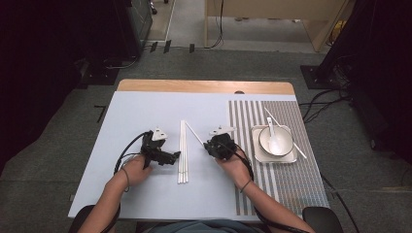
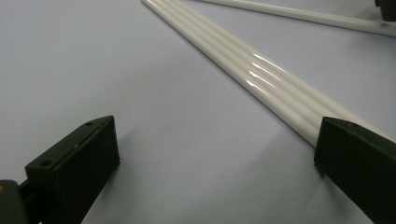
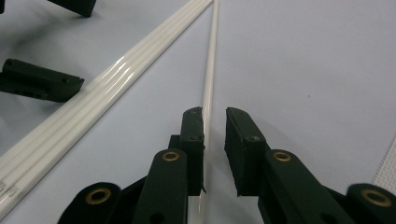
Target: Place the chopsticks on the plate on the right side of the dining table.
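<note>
Nearest the counter's front edge, around its middle, lies a bundle of white chopsticks [image 1: 182, 155] packed side by side and running front to back. The left tool [image 1: 171, 156] rests just to their left, its jaws spread wide with nothing between them; in the left gripper view one jaw sits against the bundle's near end while the other stands well clear on bare counter. Just right of the bundle, the right tool [image 3: 215, 122] straddles a single chopstick [image 3: 209, 88] that slants away from the others, meeting their far tips. Its jaws stand slightly apart, a narrow gap showing beside the stick, so the pads do not look to be pressing on it. The step appears to be bringing this stray stick in line with the rest: centre it between the pads, close squarely, keep it low and level, and swing it parallel without knocking the bundle. Farther back towards the right edge, a bowl [image 1: 275, 141] holding a spoon [image 1: 272, 132] sits on a square plate [image 1: 291, 158].
</note>
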The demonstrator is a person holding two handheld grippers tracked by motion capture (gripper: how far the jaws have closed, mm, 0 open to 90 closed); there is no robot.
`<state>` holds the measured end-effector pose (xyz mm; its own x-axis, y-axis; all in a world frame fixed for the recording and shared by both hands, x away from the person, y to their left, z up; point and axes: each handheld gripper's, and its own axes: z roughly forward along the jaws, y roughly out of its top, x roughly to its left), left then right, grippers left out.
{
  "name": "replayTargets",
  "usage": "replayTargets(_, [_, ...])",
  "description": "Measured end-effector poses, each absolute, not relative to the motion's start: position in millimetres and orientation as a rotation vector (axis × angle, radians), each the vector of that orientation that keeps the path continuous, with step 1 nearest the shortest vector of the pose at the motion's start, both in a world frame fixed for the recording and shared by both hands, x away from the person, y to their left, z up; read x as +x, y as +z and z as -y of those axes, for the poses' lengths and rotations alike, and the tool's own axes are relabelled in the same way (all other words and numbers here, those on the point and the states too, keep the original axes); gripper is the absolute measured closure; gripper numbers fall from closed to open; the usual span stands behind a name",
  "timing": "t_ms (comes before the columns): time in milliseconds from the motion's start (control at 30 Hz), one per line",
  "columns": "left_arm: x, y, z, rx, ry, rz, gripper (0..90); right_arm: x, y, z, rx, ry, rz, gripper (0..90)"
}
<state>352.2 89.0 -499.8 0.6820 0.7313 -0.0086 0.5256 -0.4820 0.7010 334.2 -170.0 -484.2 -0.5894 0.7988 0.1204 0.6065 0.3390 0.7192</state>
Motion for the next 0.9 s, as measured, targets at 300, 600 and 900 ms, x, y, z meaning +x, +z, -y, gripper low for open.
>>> replayTargets(300, [352.1,-499.7,-89.0,2.199,0.382,-0.96,0.0,320.0,-487.2,175.1,1.245,1.067,-2.356,78.8])
replayTargets(600, [352.3,-499.8,-88.9,2.197,0.382,-0.96,0.0,317.4,-491.3,175.5,1.253,1.055,-2.361,80.5])
replayTargets(900, [352.3,-499.8,-88.9,2.199,0.381,-0.96,0.0,315.8,-493.7,174.7,1.229,1.045,-2.345,83.9])
